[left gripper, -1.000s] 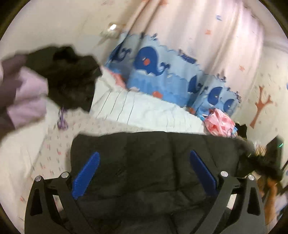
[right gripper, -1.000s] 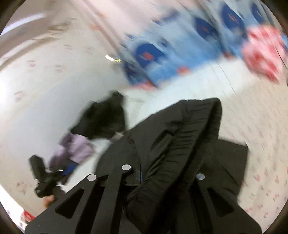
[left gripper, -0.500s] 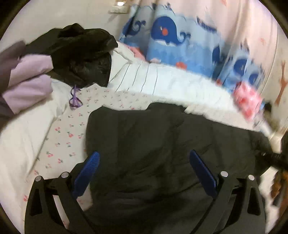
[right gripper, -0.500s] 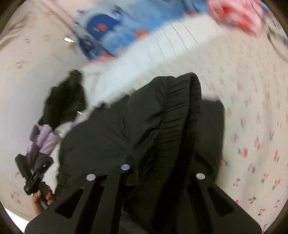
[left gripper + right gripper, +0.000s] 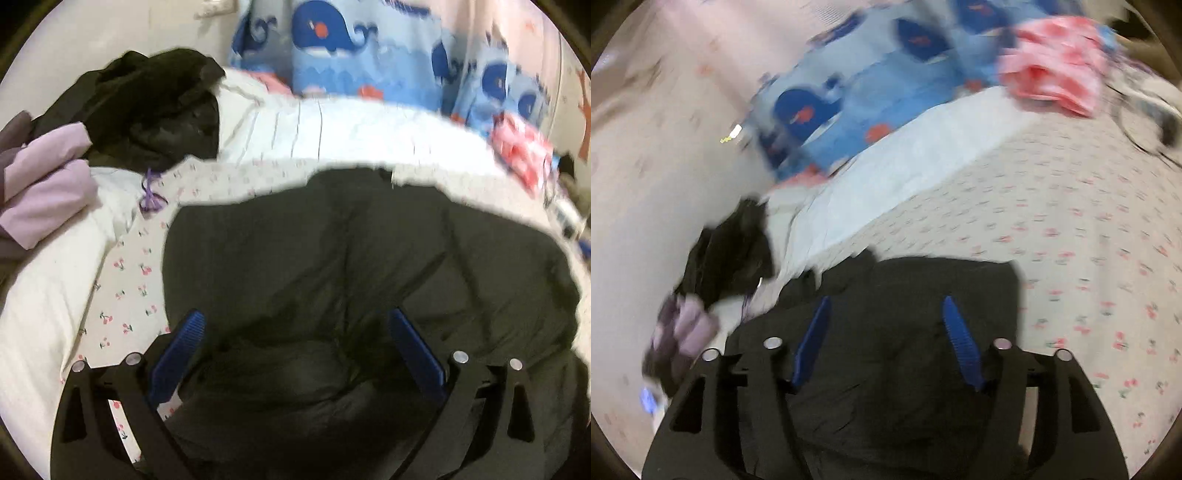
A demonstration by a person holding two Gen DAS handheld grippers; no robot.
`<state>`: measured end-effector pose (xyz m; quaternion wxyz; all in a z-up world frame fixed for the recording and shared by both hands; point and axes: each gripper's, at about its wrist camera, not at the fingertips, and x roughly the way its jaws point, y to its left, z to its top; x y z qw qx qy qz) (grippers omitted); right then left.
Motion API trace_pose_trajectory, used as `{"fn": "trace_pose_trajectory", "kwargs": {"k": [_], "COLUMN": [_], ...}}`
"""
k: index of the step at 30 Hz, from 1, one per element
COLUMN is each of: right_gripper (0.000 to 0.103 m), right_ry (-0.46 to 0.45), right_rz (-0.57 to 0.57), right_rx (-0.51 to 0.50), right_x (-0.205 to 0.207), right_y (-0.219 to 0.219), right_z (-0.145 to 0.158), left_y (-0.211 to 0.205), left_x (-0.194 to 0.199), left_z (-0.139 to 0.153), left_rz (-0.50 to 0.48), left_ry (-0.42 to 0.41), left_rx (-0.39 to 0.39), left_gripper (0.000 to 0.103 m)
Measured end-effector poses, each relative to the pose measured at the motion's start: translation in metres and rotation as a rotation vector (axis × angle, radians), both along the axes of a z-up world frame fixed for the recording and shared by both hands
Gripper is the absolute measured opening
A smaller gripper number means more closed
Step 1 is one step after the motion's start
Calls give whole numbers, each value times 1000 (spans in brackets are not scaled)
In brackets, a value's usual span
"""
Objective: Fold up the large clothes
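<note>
A large black padded jacket [image 5: 351,266] lies spread on the cherry-print bed sheet [image 5: 125,295]. My left gripper [image 5: 295,325] is open, its blue pads wide apart just above the jacket's near part. In the right wrist view the same jacket [image 5: 905,369] lies flat under my right gripper [image 5: 886,306], which is open with nothing between its blue pads. That view is blurred.
A pile of black and lilac clothes [image 5: 110,122] lies at the far left of the bed. A white striped quilt [image 5: 332,129] and whale-print blue bedding [image 5: 351,44] lie at the back. A pink-red bundle [image 5: 1056,81] sits at the far right.
My right gripper was shut on a jacket fold and carried it over; now it is open and the fold lies flat. The left gripper has moved lower over the jacket, still open.
</note>
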<state>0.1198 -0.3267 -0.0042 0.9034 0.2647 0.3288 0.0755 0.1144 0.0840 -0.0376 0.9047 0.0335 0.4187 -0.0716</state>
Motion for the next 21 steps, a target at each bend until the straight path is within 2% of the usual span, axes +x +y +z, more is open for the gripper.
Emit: {"fn": "trace_pose_trajectory", "kwargs": {"k": [2, 3, 4, 5, 7, 10, 12, 14, 16, 18, 20, 21], "right_gripper": [64, 64, 61, 59, 47, 47, 47, 52, 64, 91, 93, 93], "right_ry": [94, 170, 249, 287, 317, 333, 338, 325, 261, 233, 246, 288], "right_rz": [34, 31, 35, 38, 21, 15, 19, 7, -16, -53, -58, -42], "right_rx": [-51, -78, -76, -53, -78, -141, -144, -132, -129, -139, -123, -90], "right_x": [16, 22, 30, 34, 36, 35, 34, 25, 6, -20, -52, -69], "right_y": [13, 13, 9, 2, -4, -2, -3, -6, -7, -15, -27, -36], "right_z": [-17, -33, -57, -75, -86, -82, -79, -63, -34, -17, -12, -17], "left_y": [0, -2, -2, -1, -4, -9, -8, -1, 13, 46, 79, 99], "left_x": [4, -2, -1, 1, 2, 1, 1, -7, -19, -42, -64, -78], "left_z": [-15, -18, -21, -22, -27, -33, -31, -18, -2, 18, 21, 17], "left_rz": [1, 3, 3, -8, -23, -23, -23, -34, -20, 35, 73, 80], "left_ry": [43, 49, 56, 65, 64, 66, 74, 73, 31, -2, 25, 66], "left_rx": [24, 23, 17, 3, 0, 20, 17, 15, 28, 15, -14, -26], "left_gripper": [96, 96, 96, 96, 96, 96, 96, 96, 96, 96, 96, 96]}}
